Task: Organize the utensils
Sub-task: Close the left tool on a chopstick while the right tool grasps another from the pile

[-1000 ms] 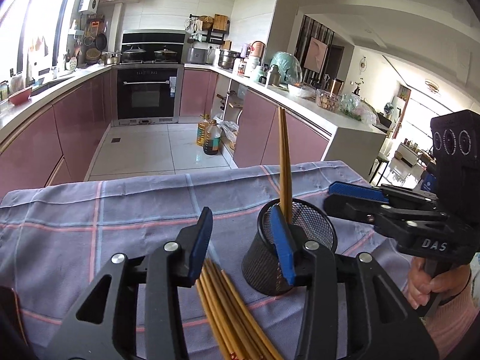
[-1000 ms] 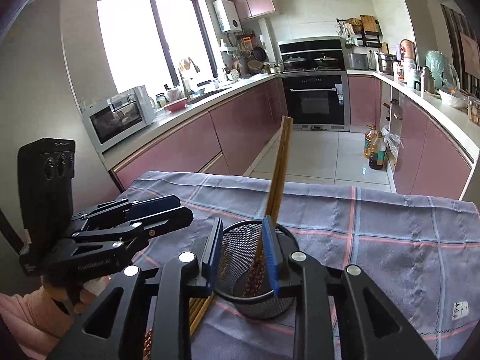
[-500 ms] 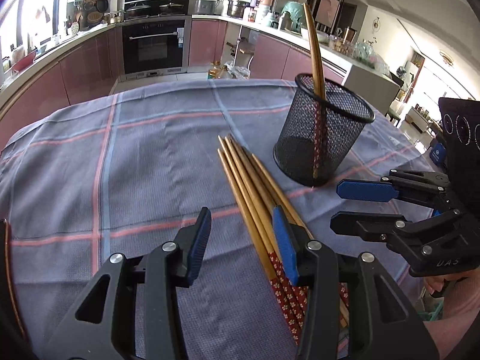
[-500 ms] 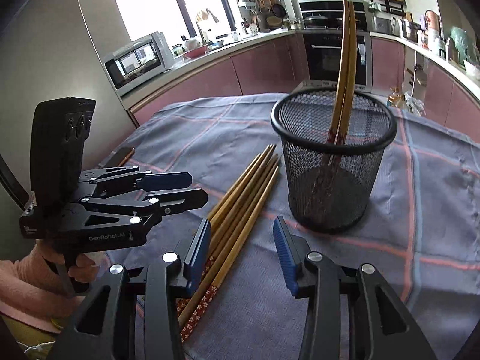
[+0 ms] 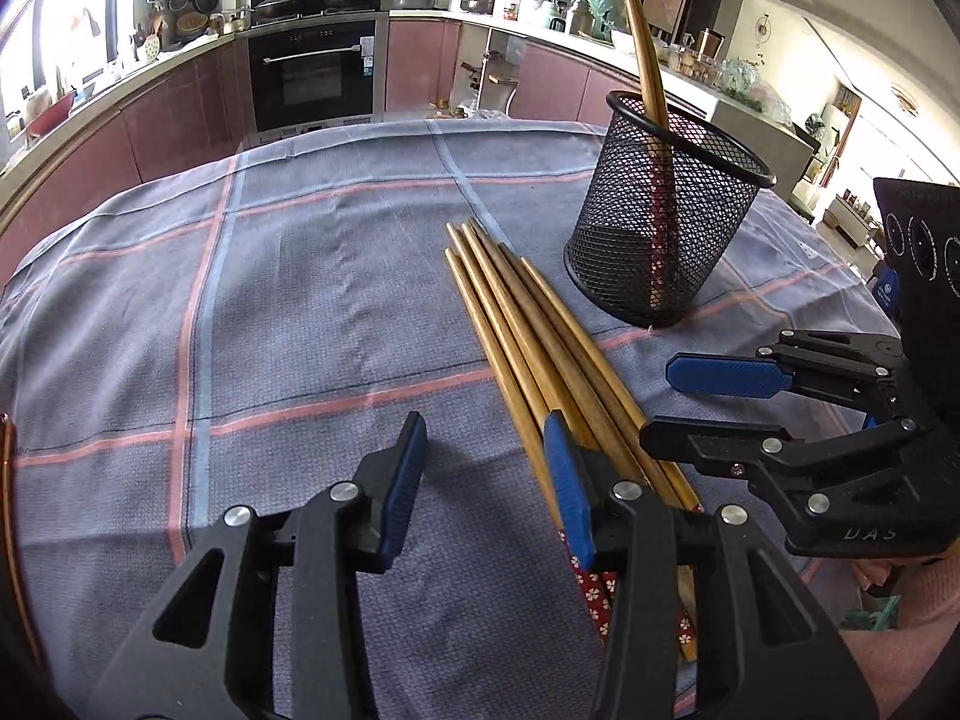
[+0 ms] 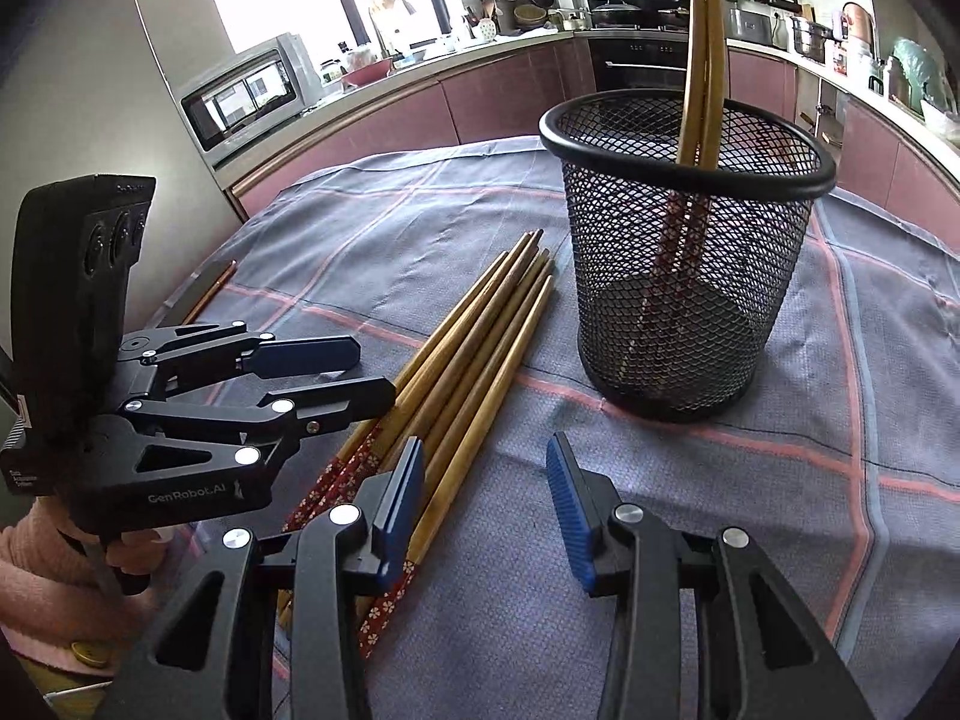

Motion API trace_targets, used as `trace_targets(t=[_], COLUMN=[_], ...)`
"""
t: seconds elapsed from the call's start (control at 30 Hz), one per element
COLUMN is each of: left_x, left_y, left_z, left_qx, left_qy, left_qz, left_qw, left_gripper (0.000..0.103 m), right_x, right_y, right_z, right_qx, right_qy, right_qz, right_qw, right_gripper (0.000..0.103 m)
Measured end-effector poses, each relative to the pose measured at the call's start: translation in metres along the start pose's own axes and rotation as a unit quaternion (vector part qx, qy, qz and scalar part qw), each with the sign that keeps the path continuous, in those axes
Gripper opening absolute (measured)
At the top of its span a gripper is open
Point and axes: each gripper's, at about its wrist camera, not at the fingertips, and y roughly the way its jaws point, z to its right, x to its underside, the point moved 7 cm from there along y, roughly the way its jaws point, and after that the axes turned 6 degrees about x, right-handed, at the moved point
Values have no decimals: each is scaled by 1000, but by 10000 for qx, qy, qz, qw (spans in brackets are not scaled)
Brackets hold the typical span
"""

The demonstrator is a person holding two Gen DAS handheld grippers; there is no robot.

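A pair of chopsticks (image 6: 699,54) stands tilted in the black mesh holder (image 6: 690,300), handles down, likely sorted already. The loose chopsticks (image 6: 474,348) lie bundled on the plaid tablecloth (image 5: 300,300), patterned handles toward the person, probably to be picked up by those ends. The left gripper (image 5: 486,468) is open and empty, the bundle under and just outside its right finger. The right gripper (image 6: 486,480) is also open and empty, the bundle by its left finger, the holder ahead.
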Motion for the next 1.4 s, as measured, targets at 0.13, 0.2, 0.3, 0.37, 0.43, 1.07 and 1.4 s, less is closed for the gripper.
trace_targets(t=[0.13,0.2,0.3,0.37,0.43,1.07,1.4], left_x=[1,1,1,1,0,-5,-1], left_y=[-1,-2,-4,-3,-2,8,-8], left_z=[-2,-2,-3,-3,-3,-4,-6], left_qx=[-87,-145,-145,-146,-153,-74,89], left_qy=[4,6,20,28,37,-186,-363], left_qz=[6,0,-24,-31,-36,-135,22], left_qw=[10000,9999,9999,9999,9999,9997,9993], left_gripper=[41,41,41,41,41,8,8], right_x=[1,1,1,0,-1,-6,-7], right_y=[1,1,2,3,4,6,-7], right_z=[2,3,2,2,3,10,12], right_qx=[149,205,291,326,390,234,-5], right_qy=[-56,-76,-134,-151,-177,386,561], right_qz=[-14,-30,-52,-66,-76,-31,154], right_qw=[9999,9998,9995,9993,9991,9990,9983], right_gripper=[35,34,34,34,32,7,6])
